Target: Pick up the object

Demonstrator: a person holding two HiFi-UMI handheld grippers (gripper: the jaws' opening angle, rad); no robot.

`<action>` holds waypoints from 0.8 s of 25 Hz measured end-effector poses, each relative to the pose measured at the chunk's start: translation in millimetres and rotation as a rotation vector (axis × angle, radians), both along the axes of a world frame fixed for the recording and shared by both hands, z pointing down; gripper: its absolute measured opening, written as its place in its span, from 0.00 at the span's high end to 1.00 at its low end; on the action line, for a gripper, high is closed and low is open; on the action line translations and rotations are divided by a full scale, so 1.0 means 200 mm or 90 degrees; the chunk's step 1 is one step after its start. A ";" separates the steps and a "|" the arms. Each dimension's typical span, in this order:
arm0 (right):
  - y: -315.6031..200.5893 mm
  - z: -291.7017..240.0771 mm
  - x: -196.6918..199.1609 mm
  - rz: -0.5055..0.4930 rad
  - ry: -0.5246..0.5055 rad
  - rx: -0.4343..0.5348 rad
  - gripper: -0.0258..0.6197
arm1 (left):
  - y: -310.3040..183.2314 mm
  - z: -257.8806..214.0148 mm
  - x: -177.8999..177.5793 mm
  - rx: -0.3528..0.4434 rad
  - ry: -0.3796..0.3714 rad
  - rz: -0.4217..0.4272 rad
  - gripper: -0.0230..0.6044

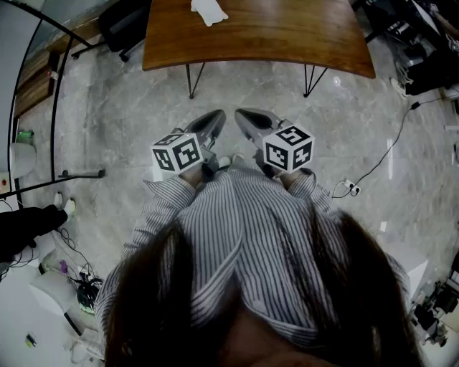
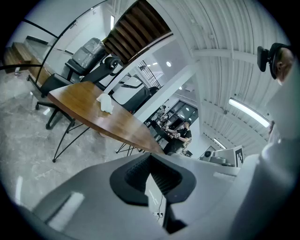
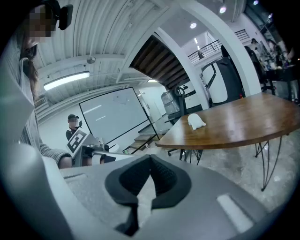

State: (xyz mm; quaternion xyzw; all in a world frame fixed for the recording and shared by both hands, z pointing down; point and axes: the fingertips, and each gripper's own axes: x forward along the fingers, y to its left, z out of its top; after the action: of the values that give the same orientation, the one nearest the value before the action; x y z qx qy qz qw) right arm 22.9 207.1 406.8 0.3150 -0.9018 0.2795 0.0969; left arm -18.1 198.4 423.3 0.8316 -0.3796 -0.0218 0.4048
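A small white crumpled object (image 1: pixel 208 10) lies on the far part of a brown wooden table (image 1: pixel 287 36). The left gripper view shows the object (image 2: pixel 105 102) well ahead, and in the right gripper view the object (image 3: pixel 196 121) is just as distant. My left gripper (image 1: pixel 217 116) and right gripper (image 1: pixel 241 115) are held side by side close to the striped shirt, over the marble floor and short of the table's near edge. Both point toward the table. The jaws of each are shut with nothing between them.
A black office chair (image 1: pixel 123 23) stands at the table's far left. Thin metal table legs (image 1: pixel 192 80) come down to the floor. A cable (image 1: pixel 391 147) and power strip (image 1: pixel 349 188) lie on the floor at the right. A black railing (image 1: pixel 56 93) runs along the left.
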 end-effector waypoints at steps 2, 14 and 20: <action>0.00 0.00 0.01 0.000 0.000 0.000 0.96 | 0.01 0.00 0.02 0.002 -0.005 0.007 0.96; 0.01 -0.02 0.03 -0.018 -0.001 -0.002 0.96 | 0.01 -0.01 0.06 0.008 -0.009 0.014 0.96; -0.10 -0.01 0.08 -0.016 -0.003 0.006 0.96 | -0.08 -0.01 0.07 0.013 -0.007 -0.005 0.96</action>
State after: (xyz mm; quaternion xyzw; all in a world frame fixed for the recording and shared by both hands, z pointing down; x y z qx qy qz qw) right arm 38.2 187.7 404.2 0.3036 -0.9072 0.2748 0.0967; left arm -4.5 182.7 422.2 0.8343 -0.3849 -0.0224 0.3941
